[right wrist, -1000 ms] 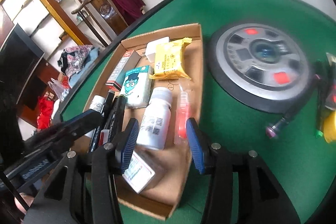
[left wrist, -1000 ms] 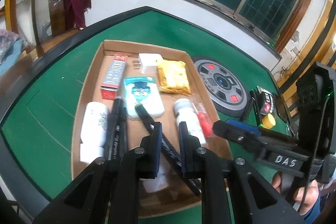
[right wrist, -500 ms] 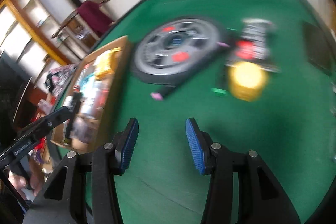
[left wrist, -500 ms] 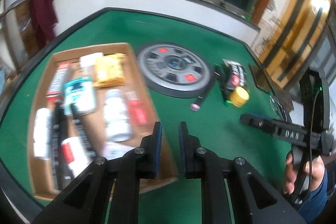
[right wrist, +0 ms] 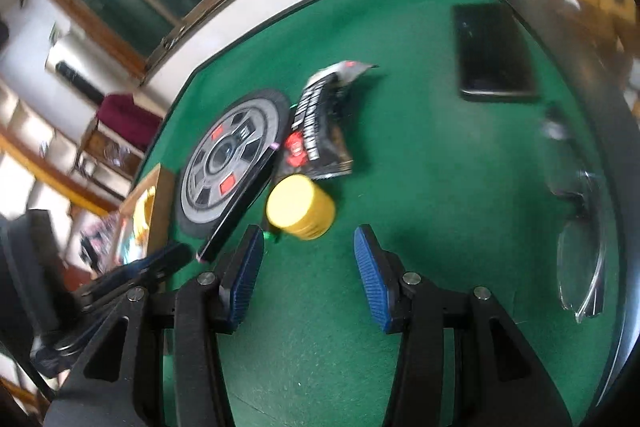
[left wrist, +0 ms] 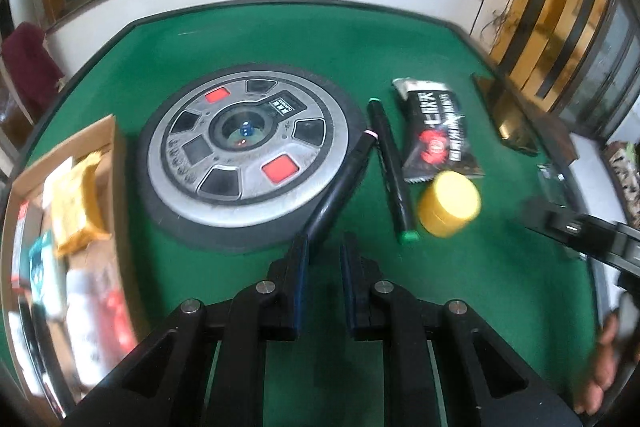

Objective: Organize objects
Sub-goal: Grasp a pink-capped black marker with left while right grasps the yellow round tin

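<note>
jar point(right wrist: 301, 207) sits dead ahead of your right gripper point(right wrist: 308, 275), jaws wide, on the green table point(right wrist: 440, 227) beside the marker point(left wrist: 392, 167). your left gripper point(left wrist: 323, 291) is narrow and empty, farther off.

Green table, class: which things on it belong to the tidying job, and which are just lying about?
Job:
cardboard box
yellow jar
two black markers
black snack packet

Lying about:
round grey disc
phone
glasses
</note>
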